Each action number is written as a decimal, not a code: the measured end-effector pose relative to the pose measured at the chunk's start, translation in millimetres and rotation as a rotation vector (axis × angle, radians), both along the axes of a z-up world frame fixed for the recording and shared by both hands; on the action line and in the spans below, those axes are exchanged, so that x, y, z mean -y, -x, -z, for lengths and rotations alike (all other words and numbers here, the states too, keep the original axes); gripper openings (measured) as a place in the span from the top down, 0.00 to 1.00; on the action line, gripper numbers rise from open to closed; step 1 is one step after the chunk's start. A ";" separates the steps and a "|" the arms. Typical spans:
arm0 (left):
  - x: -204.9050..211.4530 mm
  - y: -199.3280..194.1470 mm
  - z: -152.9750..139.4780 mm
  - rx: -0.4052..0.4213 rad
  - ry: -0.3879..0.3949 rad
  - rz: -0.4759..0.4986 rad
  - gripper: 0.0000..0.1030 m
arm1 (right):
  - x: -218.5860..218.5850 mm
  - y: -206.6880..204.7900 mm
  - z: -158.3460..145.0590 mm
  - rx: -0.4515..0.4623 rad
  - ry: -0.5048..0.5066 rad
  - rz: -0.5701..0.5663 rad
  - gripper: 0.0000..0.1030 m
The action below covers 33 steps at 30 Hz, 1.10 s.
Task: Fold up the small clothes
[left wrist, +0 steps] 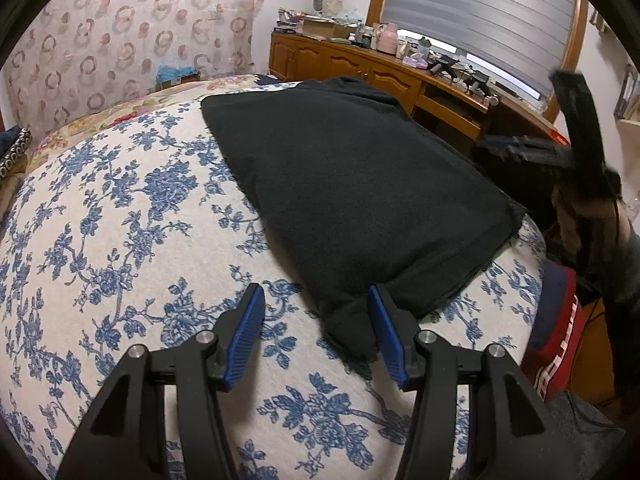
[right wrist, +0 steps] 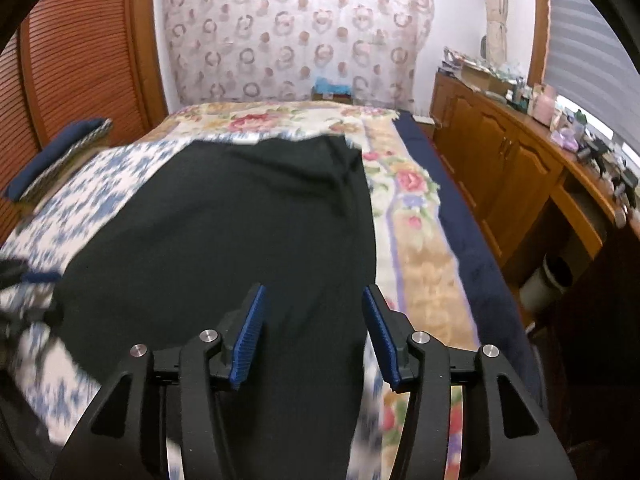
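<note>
Two wrist-cam views over a bed w/ a blue-floral sheet. I'm running both handheld grippers. A dark green-black garment lies flat on the sheet as a long rectangle w/ doubled edges along its near side, so I judge at least one fold is already in; a small corner tab sticks out toward me at its near end. My left gripper hovers just above that tab, blue pads spread wide, right pad at the tab's edge, nothing clamped. In the right cam, the right gripper sits over the same garment, jaws likewise apart and empty; this view is motion-blurred, so I can't tell if it touches cloth. The right gripper also shows in the left cam at far right, raised, beyond the bed edge. Wooden cabinets run along the window wall. Left to do, I reckon: tuck the stray corner, then fold lengthwise into a compact bundle. Roughly halfway, approx.
</note>
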<state>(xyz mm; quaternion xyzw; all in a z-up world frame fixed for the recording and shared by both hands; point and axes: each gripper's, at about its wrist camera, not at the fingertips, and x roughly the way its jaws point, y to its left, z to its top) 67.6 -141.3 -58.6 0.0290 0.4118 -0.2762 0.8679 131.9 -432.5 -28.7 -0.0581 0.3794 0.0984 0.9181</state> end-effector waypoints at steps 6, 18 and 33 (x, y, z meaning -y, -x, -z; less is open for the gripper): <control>1.9 1.2 -0.6 -0.001 -0.010 0.000 0.51 | 10.6 39.5 11.0 -0.042 -0.036 0.029 0.50; 7.4 5.1 -1.4 0.005 -0.032 0.010 0.52 | 13.6 52.5 27.3 -0.089 -0.068 0.023 0.50; 14.8 13.2 -1.6 -0.023 0.004 0.063 0.87 | 11.6 57.9 28.0 -0.081 -0.067 -0.024 0.64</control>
